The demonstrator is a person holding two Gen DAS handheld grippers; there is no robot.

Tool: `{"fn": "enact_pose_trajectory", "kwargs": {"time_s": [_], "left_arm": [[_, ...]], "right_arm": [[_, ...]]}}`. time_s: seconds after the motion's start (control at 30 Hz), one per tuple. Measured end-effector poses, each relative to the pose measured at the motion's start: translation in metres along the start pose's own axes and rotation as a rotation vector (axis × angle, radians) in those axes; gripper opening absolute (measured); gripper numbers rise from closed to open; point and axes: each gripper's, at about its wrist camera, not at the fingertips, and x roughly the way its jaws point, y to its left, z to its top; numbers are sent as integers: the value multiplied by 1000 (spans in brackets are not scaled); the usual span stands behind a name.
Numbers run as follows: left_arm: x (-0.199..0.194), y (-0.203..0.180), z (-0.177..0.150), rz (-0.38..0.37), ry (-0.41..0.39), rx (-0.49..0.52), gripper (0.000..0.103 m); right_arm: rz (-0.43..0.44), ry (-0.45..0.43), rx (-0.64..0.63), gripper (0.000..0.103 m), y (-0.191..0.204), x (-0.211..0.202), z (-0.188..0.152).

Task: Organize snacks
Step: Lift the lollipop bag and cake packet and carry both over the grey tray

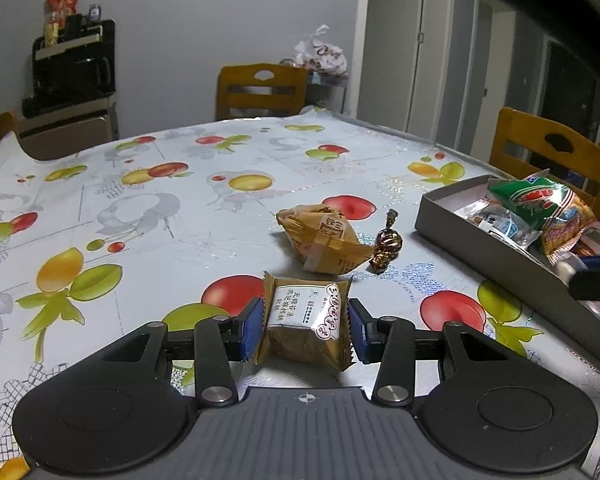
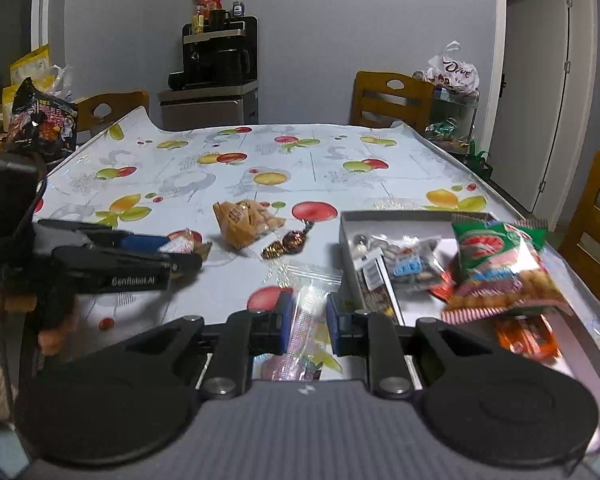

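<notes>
Left tongs [image 1: 305, 326] pinch a tan square wrapped pastry [image 1: 306, 318] just above the fruit-print surface [image 1: 140, 208]. Right tongs [image 2: 307, 322] clamp a clear slim plastic packet [image 2: 306, 312] beside the grey shallow box [image 2: 400, 216] of snacks. Second tan pastry [image 1: 320, 238] and brown foil candy [image 1: 386, 246] lie between.

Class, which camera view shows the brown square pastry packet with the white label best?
The left wrist view: the brown square pastry packet sits large and central between the left gripper pads, label legible. The right wrist view shows only a sliver beyond the left gripper, seen from the side.
</notes>
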Motion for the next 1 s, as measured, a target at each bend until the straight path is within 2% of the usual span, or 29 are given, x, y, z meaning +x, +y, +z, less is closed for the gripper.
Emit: {"fn": "enact_pose_trajectory", "kwargs": {"time_s": [0.27,0.4,0.63,1.0], "left_arm": [[-7,-9,-2,32,-1,-17,44],[-18,-19,3,-32,-2,-43,44],[-36,-63,25,-123,-70,60,44],[-20,-148,40,-297,-69,209,44]], "right_arm": [[48,0,-14,17,-14,-15,-18],[64,-17,-10,17,-18,-17,-19],[40,-55,22,17,-40,-24,-12],[-84,-62,130,17,-99,-44,-26]]}}
